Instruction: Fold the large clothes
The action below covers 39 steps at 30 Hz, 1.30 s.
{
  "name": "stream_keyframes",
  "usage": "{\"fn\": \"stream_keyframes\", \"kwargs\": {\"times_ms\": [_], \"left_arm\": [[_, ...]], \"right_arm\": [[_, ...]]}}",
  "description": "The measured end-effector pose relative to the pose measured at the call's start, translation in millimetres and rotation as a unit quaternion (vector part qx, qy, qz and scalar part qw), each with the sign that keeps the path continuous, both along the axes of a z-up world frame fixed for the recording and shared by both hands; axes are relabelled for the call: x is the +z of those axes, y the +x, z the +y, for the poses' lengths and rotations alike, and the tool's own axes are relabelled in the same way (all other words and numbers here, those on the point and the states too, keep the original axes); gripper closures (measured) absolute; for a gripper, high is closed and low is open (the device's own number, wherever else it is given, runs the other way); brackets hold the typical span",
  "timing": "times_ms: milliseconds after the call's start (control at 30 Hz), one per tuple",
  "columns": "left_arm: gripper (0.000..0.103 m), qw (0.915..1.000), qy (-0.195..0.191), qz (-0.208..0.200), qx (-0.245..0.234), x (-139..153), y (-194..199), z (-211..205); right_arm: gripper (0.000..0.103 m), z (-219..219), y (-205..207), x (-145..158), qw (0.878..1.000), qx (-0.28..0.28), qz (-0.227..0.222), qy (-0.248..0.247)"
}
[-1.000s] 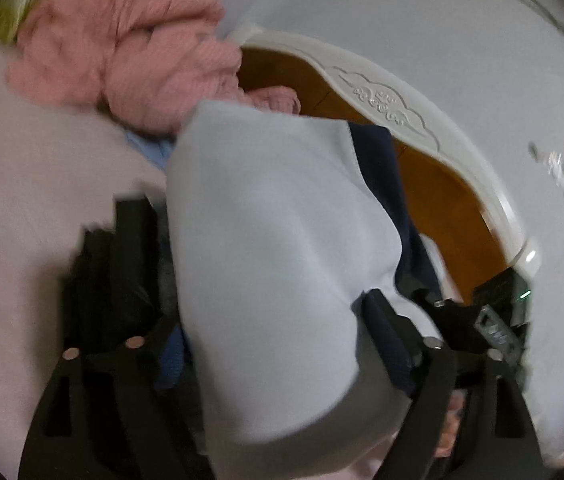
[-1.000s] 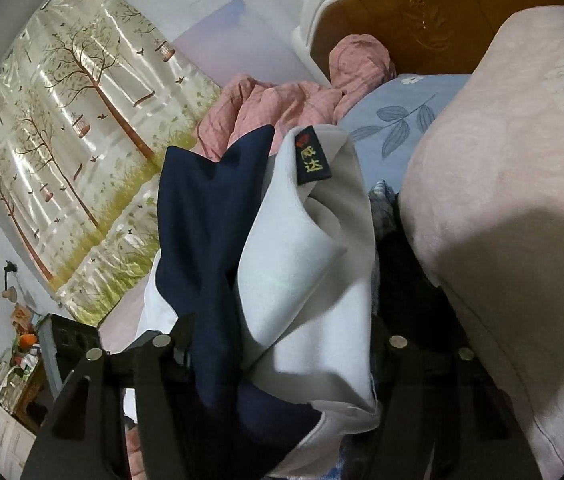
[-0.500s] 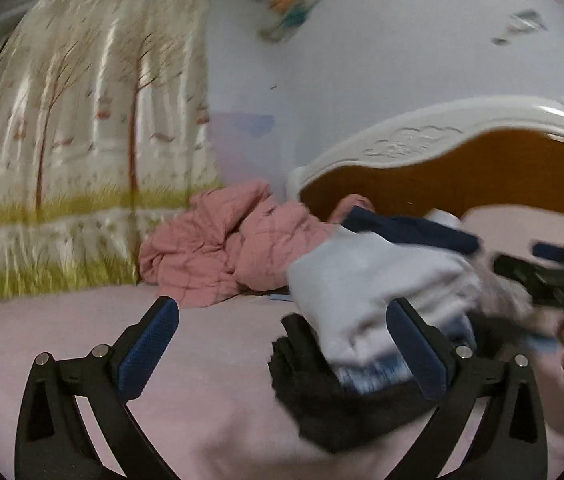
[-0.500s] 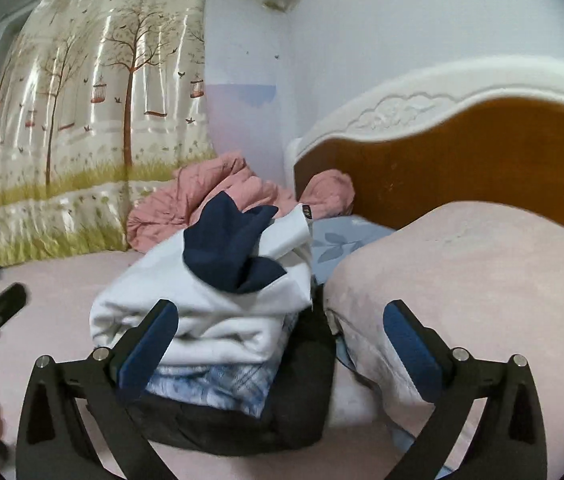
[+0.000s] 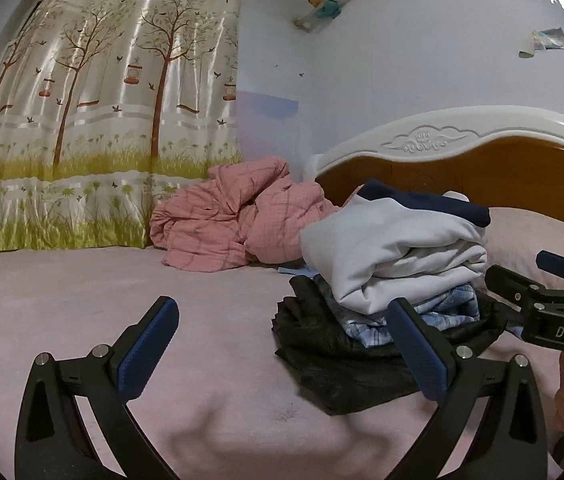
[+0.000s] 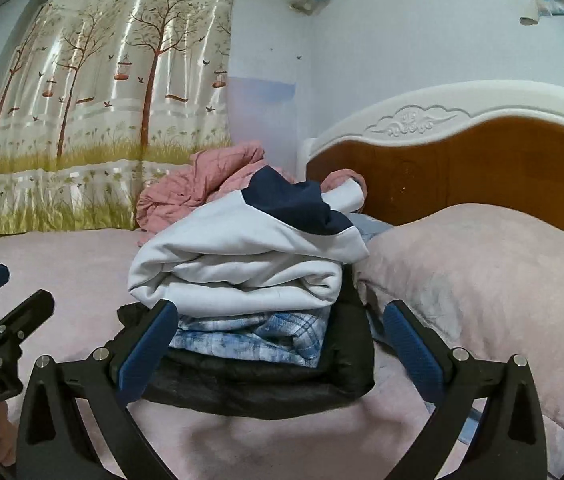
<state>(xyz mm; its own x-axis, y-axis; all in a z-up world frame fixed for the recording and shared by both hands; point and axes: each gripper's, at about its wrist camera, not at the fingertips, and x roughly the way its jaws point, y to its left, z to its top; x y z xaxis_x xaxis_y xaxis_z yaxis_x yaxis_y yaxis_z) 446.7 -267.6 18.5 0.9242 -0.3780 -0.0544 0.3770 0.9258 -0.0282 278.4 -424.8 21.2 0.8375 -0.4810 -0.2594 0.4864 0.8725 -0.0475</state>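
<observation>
Left gripper (image 5: pixel 282 356) low in frame, jaws spread wide after just opening, nothing between them; bare pink bedspread (image 5: pixel 82 300) open to its left. Right gripper (image 6: pixel 278 352) likewise wide, just opened, empty, framing the stack's near edge without touching. Folded white-and-navy garment (image 6: pixel 250 268) tops a plaid shirt (image 6: pixel 258 340) and black garment (image 6: pixel 266 384), centre frame. Pink pillow (image 6: pixel 481 280) just right. Behind: pink quilt (image 5: pixel 234 216), headboard (image 6: pixel 481 160), curtain (image 5: pixel 102 120).
</observation>
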Motion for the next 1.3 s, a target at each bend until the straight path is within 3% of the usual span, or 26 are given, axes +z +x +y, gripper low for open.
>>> {"fn": "stream_keyframes", "kwargs": {"times_ms": [433,600,1300], "left_arm": [[0.0,1.0,0.007,0.004,0.003,-1,4,-4],[0.0,0.9997,-0.001,0.003,0.024,-2,4,-1],[0.0,0.9998,0.004,0.0,0.019,-2,3,-3]], "right_arm": [[0.0,-3,5,2,1.0,-0.019,0.005,0.003],[0.0,1,14,0,0.999,-0.019,0.027,-0.005],[0.0,-2,16,-2,0.999,-0.017,0.029,-0.001]]}}
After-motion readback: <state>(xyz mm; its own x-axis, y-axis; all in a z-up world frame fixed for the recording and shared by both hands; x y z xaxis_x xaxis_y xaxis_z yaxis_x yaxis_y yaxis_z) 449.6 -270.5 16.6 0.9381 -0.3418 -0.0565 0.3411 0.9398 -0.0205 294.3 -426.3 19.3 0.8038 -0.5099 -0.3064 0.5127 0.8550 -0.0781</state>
